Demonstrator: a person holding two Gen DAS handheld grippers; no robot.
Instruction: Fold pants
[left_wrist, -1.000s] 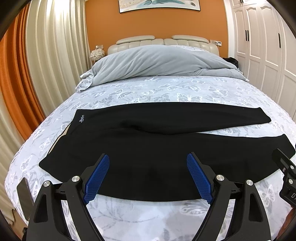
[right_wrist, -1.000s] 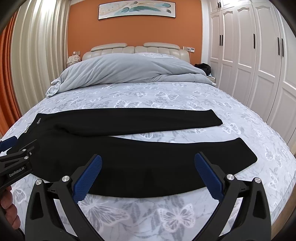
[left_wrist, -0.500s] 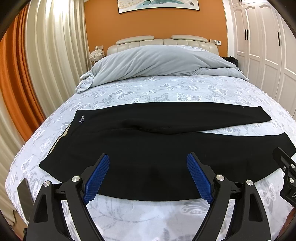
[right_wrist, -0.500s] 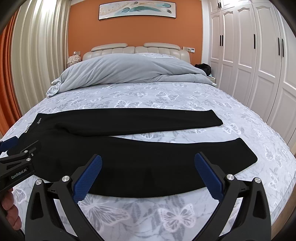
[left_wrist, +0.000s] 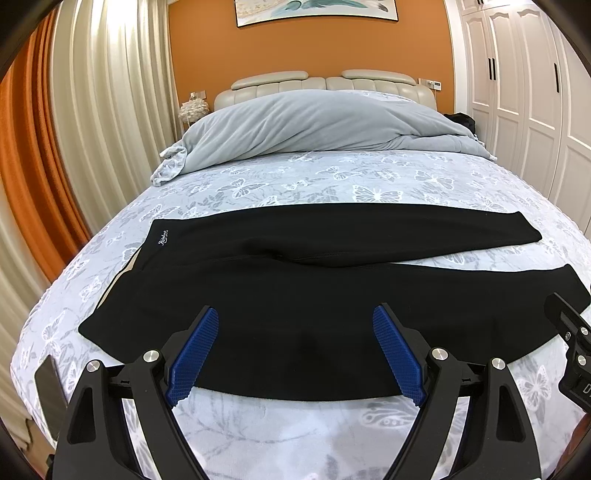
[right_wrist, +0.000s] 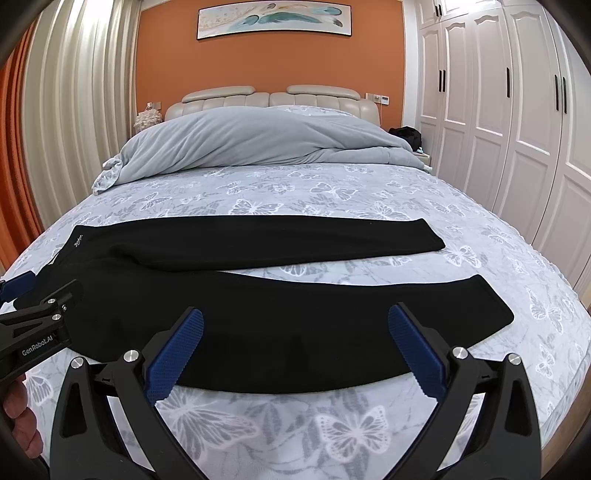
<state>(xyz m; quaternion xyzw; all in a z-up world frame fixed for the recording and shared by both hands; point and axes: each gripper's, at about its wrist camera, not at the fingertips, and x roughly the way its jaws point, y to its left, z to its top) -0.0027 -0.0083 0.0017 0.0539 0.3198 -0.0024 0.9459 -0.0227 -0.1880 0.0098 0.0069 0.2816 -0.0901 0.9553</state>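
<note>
Black pants (left_wrist: 295, 295) lie flat across the bed, waistband at the left, both legs spread apart toward the right; they also show in the right wrist view (right_wrist: 280, 310). My left gripper (left_wrist: 295, 354) is open and empty, hovering over the near edge of the near leg. My right gripper (right_wrist: 295, 354) is open and empty, above the same leg's near edge further right. The left gripper also shows at the left edge of the right wrist view (right_wrist: 33, 328), and part of the right gripper (left_wrist: 572, 347) shows in the left wrist view.
The bed has a grey butterfly-print sheet (right_wrist: 332, 192). A grey duvet (right_wrist: 258, 144) is heaped at the headboard. Curtains (left_wrist: 92, 129) hang at the left, white wardrobes (right_wrist: 517, 129) stand at the right. A dark phone-like object (left_wrist: 50, 387) lies at the bed's near left corner.
Both grippers have barely moved; the views shifted very slightly. The pants lie as before.
</note>
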